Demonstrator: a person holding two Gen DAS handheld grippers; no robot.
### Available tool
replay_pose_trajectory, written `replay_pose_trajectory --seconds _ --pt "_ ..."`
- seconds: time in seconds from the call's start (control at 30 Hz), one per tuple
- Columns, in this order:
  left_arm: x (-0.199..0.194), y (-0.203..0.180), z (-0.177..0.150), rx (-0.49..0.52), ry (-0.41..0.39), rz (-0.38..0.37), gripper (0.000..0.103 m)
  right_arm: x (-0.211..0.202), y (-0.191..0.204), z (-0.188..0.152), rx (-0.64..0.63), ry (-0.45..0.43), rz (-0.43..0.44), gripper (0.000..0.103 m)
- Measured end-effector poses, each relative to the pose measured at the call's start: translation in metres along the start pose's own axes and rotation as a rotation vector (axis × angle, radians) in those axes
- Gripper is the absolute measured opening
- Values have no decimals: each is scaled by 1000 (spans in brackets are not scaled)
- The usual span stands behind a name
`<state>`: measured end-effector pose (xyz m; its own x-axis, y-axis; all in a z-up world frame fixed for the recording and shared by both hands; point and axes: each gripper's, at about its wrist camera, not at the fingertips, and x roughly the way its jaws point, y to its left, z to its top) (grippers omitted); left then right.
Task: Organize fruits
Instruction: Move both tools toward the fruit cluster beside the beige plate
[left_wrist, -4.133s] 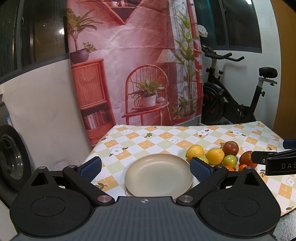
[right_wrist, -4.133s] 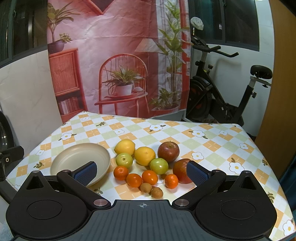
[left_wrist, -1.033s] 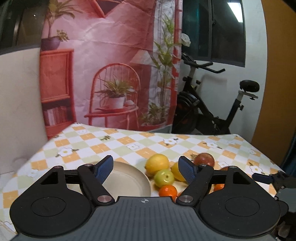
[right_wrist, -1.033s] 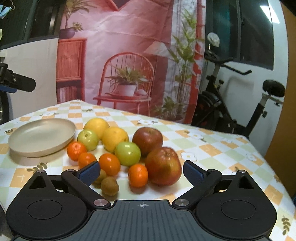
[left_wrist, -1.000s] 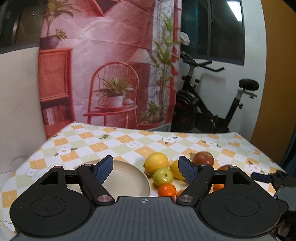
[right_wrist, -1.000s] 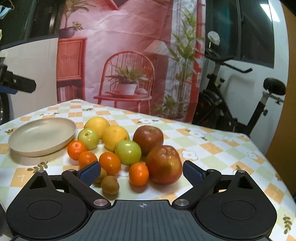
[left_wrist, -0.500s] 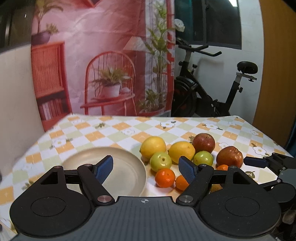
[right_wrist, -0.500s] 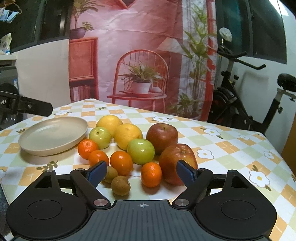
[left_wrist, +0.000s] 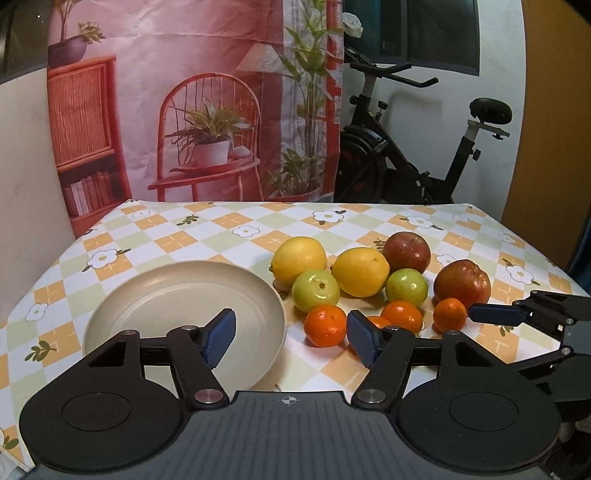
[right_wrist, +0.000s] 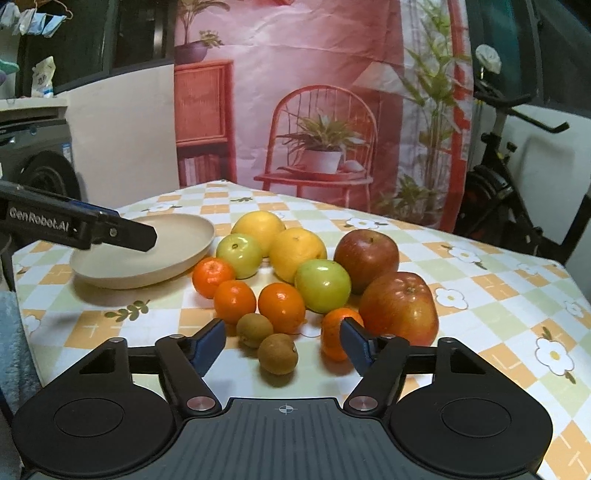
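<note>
A cream plate (left_wrist: 166, 291) sits empty at the table's left. Beside it lies a cluster of fruit: two lemons (left_wrist: 298, 254), two green apples (left_wrist: 316, 290), two red apples (right_wrist: 399, 306), several mandarins (right_wrist: 234, 301) and two brown kiwis (right_wrist: 277, 353). My left gripper (left_wrist: 291, 332) hovers over the plate's right rim, jaws closing, with nothing pressed between them. My right gripper (right_wrist: 282, 341) is low at the cluster's near edge, jaws closing. The nearest kiwi lies in its gap, untouched by the pads. A mandarin (right_wrist: 332, 332) sits partly behind its right finger.
A checked flower tablecloth (left_wrist: 221, 229) covers the table, whose edges run close on the left and right. An exercise bike (left_wrist: 406, 155) stands behind the far edge, by a pink printed backdrop (left_wrist: 203, 110). Bare cloth lies beyond the fruit.
The left gripper has sunk and tipped down toward the plate and fruit, and its jaws have narrowed. The right gripper's jaws have narrowed too. The fruit has not moved.
</note>
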<state>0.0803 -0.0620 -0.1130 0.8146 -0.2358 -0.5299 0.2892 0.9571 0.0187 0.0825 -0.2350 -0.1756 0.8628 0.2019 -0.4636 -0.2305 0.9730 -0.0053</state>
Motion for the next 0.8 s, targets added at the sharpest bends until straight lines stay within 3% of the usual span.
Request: replay_pose_trajectory --seconds 0.27,0.5,0.8 --pt "3 2 2 -12 -13 21 68 10 -3 7 29 4 20 58" --pt "11 -2 -2 11 7 -17 56 7 7 -3 -28 5 29 40" --pt "9 -4 -6 18 2 -46 56 7 3 -4 -5 23 61 32"
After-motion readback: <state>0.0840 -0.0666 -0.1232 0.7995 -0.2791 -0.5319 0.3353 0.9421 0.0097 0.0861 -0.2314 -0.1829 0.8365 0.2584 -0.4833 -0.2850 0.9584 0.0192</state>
